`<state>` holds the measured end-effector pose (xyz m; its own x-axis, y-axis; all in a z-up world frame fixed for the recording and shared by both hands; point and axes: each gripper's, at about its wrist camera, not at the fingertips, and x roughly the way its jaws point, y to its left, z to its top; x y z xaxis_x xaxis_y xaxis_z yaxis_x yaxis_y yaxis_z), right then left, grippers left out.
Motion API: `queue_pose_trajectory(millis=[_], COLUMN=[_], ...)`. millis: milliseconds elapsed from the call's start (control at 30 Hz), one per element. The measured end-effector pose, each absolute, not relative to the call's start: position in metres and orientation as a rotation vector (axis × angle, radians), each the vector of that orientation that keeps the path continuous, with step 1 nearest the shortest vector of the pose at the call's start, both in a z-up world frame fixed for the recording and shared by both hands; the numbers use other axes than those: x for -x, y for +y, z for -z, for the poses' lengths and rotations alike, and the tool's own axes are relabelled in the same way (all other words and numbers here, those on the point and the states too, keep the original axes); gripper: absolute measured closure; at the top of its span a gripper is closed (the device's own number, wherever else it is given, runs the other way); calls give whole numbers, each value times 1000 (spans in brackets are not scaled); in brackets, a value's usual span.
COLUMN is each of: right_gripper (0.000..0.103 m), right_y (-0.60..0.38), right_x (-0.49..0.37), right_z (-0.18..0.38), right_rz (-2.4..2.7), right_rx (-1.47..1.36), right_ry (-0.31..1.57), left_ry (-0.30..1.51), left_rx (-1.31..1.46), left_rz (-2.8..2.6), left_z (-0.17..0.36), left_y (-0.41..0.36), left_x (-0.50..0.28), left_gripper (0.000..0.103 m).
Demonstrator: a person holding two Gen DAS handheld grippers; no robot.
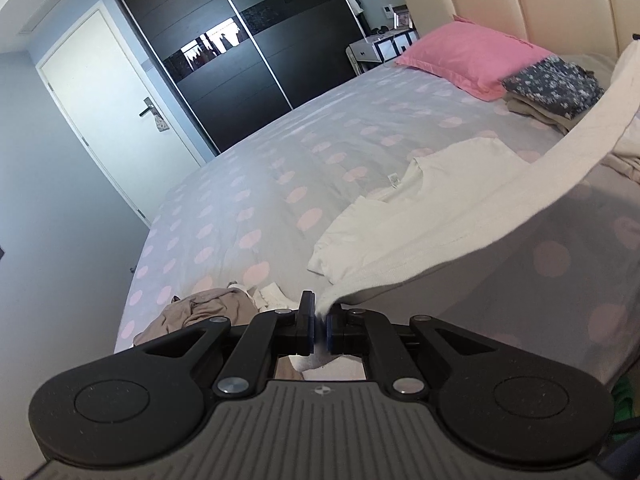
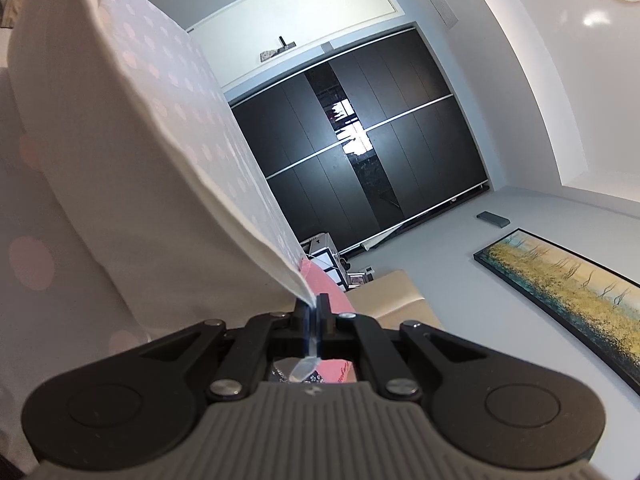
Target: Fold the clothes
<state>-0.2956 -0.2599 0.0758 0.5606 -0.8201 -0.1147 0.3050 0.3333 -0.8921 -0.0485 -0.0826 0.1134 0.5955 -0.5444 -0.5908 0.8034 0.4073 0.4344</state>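
Garment [image 1: 460, 216]: white, unfolded, each hand-held gripper (left [image 1: 319, 320], right [image 2: 313, 316]) pinching one corner above the bed [image 1: 280, 168]. Folded stack [image 1: 552, 88] beside the garment; beige clothes [image 1: 200, 316] remain.

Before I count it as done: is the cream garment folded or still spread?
Spread, not folded: the cream garment hangs stretched between the left gripper and the right gripper, its far part crumpled on the bed.

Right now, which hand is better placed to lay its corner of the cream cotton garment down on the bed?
Probably left: its tongs grip the cream cotton garment low over the polka-dot grey bedsheet.
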Motion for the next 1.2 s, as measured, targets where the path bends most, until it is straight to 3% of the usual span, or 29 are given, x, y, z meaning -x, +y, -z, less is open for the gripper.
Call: queue_pose_trajectory(millis=[767,1000,1200], right_gripper=[101,101,101], right_y=[-403,-462,-506], right_x=[141,78,28], right_z=[-87,-60,-8], right_rz=[871,855,817], right_rx=[918,852,797], right_ry=[598,671,770], left_ry=[359,406,516], left_rx=[-775,-824,-908], left_rz=[769,740,729], left_z=[-127,-100,-32], left_y=[-214,-275,-327], left_x=[-69,-120,-160], left_gripper=[100,100,100])
